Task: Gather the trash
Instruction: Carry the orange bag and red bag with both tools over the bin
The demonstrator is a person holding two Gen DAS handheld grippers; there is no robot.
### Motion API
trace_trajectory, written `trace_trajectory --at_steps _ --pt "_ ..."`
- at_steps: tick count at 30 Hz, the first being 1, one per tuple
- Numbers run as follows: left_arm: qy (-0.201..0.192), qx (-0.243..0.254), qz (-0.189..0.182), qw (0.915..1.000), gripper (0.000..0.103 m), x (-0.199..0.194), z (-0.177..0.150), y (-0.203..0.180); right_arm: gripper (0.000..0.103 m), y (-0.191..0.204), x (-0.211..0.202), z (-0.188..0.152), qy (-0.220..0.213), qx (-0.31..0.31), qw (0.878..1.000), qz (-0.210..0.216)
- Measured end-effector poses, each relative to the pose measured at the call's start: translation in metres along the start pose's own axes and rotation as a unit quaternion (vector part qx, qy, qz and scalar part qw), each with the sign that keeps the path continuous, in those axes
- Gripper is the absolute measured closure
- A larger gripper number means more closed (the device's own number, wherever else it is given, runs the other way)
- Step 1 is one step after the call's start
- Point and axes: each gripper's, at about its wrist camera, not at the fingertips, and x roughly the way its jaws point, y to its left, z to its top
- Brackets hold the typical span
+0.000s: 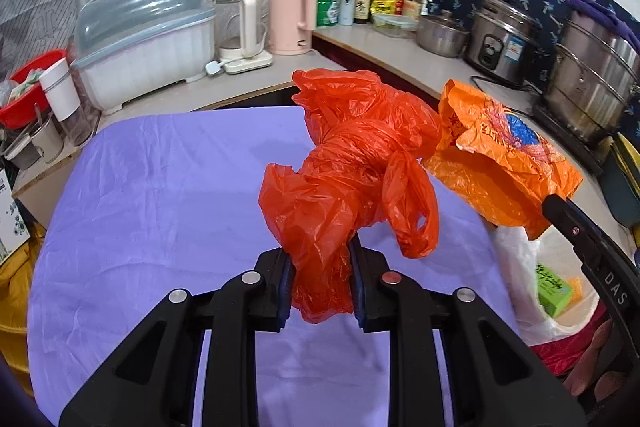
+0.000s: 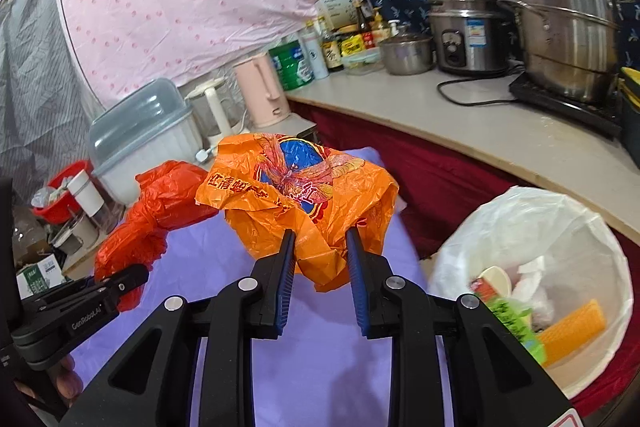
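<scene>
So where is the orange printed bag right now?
The orange printed bag is clamped in the right tongs, above the purple cloth's right edge, beside the red bag and left of the white-lined bin.

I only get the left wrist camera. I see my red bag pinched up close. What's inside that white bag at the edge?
Observer: The white trash bag is open, holding a paper cup, an orange ridged piece and a green packet.
Operator: Is the other gripper really holding the orange bag?
Observer: Yes. The right gripper is shut on the orange bag, pinching a fold at its lower edge.
Operator: Is there a picture on it?
Observer: A blue oval with a red dragonfly over it, and red writing alongside.
</scene>
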Motion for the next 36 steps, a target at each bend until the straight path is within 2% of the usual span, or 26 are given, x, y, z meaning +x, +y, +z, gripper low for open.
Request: trace_trajectory --at_steps 7,17,28,36 --pt "-0.007 0.030 -0.026 0.9992 0.081 -0.021 -0.009 -0.060 0.079 -0.048 -0.037 0.009 -0.025 0.023 0.999 -0.021" --pt "-0.002 0.075 -0.063 0.9951 0.081 -0.030 -0.021 -0.135 0.079 -0.120 -0.077 0.007 -0.041 0.059 0.995 -0.063" --pt "0.019 0.111 -0.093 0.9893 0.080 -0.026 -0.041 -0.196 0.079 -0.177 -0.091 -0.007 -0.035 0.087 0.991 -0.098" --pt "0.046 0.134 -0.095 0.9854 0.080 -0.005 -0.057 -0.225 0.079 -0.204 -0.085 -0.021 -0.020 0.107 0.988 -0.111"
